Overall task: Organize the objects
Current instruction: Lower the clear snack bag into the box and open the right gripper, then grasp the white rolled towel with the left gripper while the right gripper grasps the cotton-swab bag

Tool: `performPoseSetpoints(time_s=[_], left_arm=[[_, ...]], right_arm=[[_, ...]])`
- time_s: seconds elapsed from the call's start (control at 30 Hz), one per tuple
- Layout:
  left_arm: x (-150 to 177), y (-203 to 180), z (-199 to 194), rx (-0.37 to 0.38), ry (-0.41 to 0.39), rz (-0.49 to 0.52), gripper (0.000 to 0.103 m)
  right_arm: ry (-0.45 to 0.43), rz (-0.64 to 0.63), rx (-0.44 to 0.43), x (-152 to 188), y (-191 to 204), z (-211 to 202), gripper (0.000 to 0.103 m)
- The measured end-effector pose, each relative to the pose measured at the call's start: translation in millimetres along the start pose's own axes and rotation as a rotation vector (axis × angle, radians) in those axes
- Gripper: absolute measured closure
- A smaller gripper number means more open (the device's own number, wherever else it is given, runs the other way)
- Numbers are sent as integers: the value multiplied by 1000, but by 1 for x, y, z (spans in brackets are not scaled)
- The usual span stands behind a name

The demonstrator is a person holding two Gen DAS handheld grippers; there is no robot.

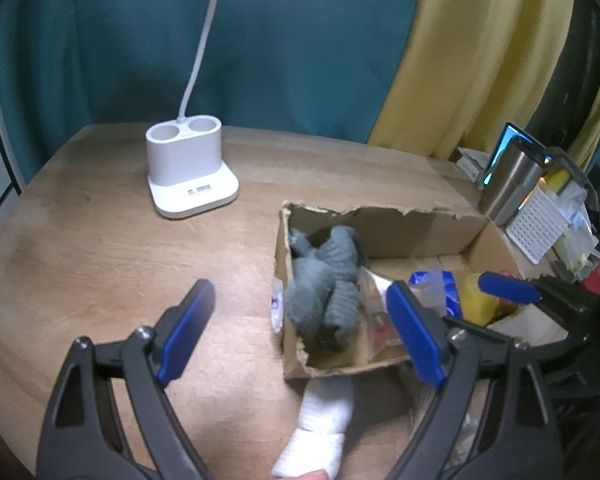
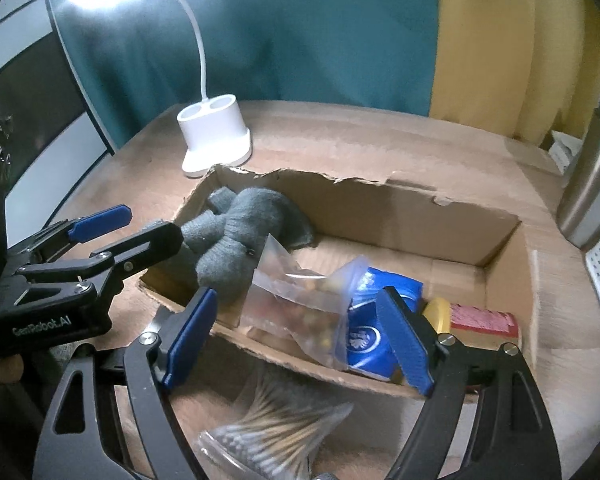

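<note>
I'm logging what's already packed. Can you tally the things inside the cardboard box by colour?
Grey: 1, bundle of grey socks
Clear: 1, clear snack bag
Blue: 1, blue packet
Yellow-capped: 1, yellow-lidded jar with red label
Total: 4 in the cardboard box

Torn-edged cardboard box [image 2: 400,216] holds bunched grey socks [image 2: 236,236], clear snack bag [image 2: 300,300], blue pouch [image 2: 368,332], yellow-capped container [image 2: 440,312]. White sock [image 1: 320,420] lies outside the box, against its near wall.

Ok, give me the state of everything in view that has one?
left gripper: open, empty
right gripper: open, empty
cardboard box: open-topped, torn rim
lamp: lit
clear bag: in box
grey socks: in box
white sock: outside box, on table
</note>
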State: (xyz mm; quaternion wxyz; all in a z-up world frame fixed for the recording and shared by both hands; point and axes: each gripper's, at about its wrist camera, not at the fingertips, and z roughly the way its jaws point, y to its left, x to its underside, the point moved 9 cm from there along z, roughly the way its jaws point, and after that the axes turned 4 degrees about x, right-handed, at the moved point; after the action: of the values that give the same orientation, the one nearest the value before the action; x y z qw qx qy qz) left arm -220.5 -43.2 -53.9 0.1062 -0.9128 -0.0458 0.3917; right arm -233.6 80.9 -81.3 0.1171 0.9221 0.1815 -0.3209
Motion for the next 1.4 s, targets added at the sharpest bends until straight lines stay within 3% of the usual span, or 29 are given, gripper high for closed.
performPoseSetpoints(time_s=[0.67,1.4], left_arm=[[22,-29,-31,17,-32,88,14],[67,-14,-20,24,70,84,14]], right_arm=[[-53,40,66,27,-21,-42,19],[0,64,64,65,-14,-37,19]])
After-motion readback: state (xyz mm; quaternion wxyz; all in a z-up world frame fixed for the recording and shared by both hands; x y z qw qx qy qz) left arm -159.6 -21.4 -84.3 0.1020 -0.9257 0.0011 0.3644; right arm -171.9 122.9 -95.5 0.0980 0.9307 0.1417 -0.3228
